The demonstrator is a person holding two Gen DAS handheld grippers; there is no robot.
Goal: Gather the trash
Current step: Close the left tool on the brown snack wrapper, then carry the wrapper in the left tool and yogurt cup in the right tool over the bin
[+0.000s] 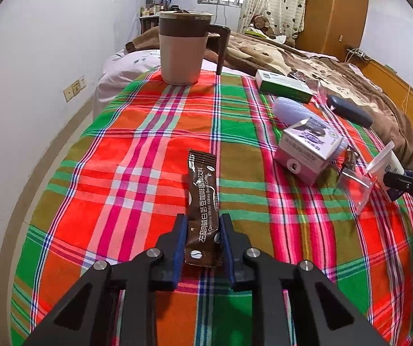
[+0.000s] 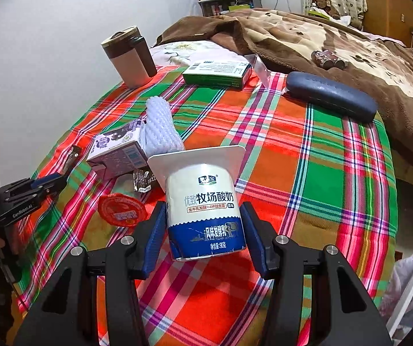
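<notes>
Both tongs sit low over the plaid cloth (image 1: 148,150), each lined up on one piece of trash. Left gripper (image 1: 202,225) straddles the near end of a brown coffee sachet (image 1: 202,201) that lies flat and lengthwise along the fingers; the blue pads stand just beside its long edges, and I cannot tell whether they press it yet, so the jaws look narrowed around it rather than clearly clamped. Lying flat like that, the sachet offers only thin edges, which is probably why the gripper comes in low and nearly level with the cloth.

Right gripper (image 2: 205,222) is spread wide, one pad on each side of a yogurt cup (image 2: 206,210) that stands upside down and tilted, its wide rim flange up and away from the camera. Gaps show between the pads and the cup wall, so nothing is held there. Its body is the only part wide enough to pinch, which likely explains the level, head-on approach.

Other trash waits near: a red foil lid (image 2: 121,209) just left of the cup, a small milk carton (image 2: 117,152), a foam fruit net (image 2: 160,127). A mug (image 1: 182,47), a green box (image 2: 218,73) and a glasses case (image 2: 331,96) stand farther back. No bin shows in either view.
</notes>
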